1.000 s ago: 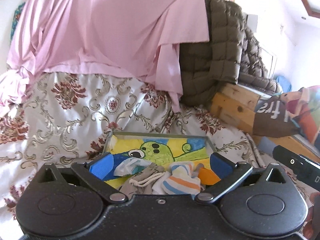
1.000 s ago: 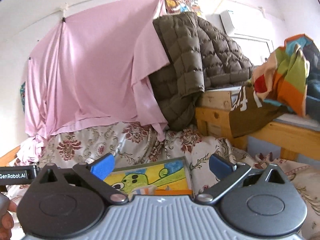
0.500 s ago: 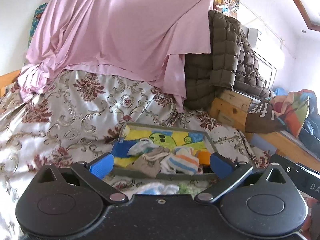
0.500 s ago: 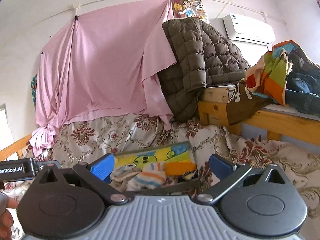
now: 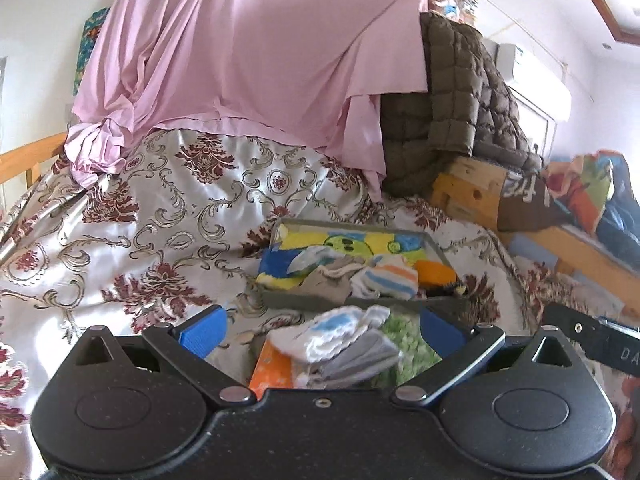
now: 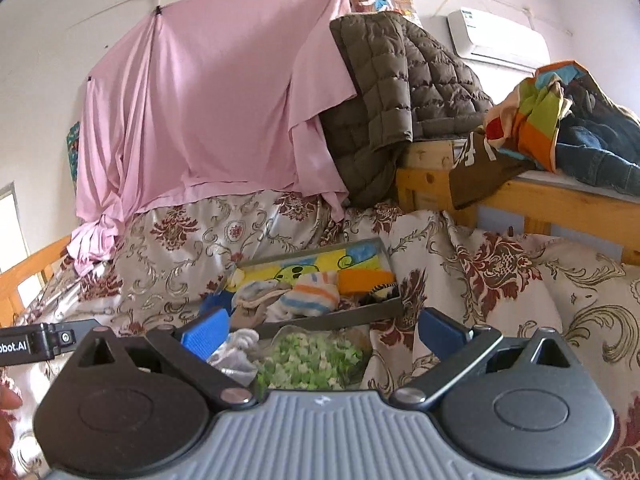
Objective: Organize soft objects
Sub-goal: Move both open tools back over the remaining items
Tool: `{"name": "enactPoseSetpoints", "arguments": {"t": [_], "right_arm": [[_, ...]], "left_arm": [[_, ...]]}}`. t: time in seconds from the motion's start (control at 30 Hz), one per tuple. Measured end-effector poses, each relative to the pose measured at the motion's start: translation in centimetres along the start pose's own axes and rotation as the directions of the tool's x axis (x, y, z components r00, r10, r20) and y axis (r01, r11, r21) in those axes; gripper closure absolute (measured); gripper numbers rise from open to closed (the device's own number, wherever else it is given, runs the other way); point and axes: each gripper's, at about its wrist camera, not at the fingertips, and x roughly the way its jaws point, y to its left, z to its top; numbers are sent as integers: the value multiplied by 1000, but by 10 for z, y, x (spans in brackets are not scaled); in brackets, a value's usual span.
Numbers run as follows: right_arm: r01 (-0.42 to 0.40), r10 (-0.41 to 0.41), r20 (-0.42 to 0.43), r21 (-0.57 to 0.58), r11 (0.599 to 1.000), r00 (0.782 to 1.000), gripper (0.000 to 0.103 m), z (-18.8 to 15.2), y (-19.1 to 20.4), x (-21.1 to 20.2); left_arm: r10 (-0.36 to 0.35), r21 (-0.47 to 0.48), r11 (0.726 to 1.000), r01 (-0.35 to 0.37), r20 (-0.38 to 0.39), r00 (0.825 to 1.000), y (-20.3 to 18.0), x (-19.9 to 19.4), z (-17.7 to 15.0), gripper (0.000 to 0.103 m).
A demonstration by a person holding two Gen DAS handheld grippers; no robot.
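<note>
Both tongs gape wide and empty, the left gripper (image 5: pixel 320 330) above a little heap of socks (image 5: pixel 340 344) on the bedspread (image 5: pixel 160 216), just before the cartoon-lined tray (image 6: pixel 320 318). The socks look light and limp; pinching a bunched fold should lift them. A green-speckled bag (image 6: pixel 310 360) lies against them, beneath the right gripper (image 6: pixel 320 330), and more socks crowd the tray.

Floral bedspread (image 5: pixel 168 216) carries grey tray (image 5: pixel 304 300) at 12 o'clock; loose socks (image 5: pixel 340 340) and green cloth (image 6: pixel 308 360) lie at 6 o'clock.
</note>
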Motion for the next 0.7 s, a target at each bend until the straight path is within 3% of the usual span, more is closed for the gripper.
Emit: {"name": "enactPoseSetpoints", "arguments": {"t": [0.13, 0.43, 0.7], "right_arm": [[24, -25, -7, -60, 998, 1000, 0, -10, 11, -4], [-6, -6, -115, -102, 995, 993, 0, -22, 19, 9], [8, -37, -289, -100, 995, 957, 0, -35, 18, 34]], "left_arm": [[2, 29, 1000, -1, -28, 1000, 4, -7, -13, 1], [13, 76, 997, -4, -113, 993, 13, -3, -43, 1], [53, 64, 997, -40, -224, 973, 18, 15, -56, 1]]}}
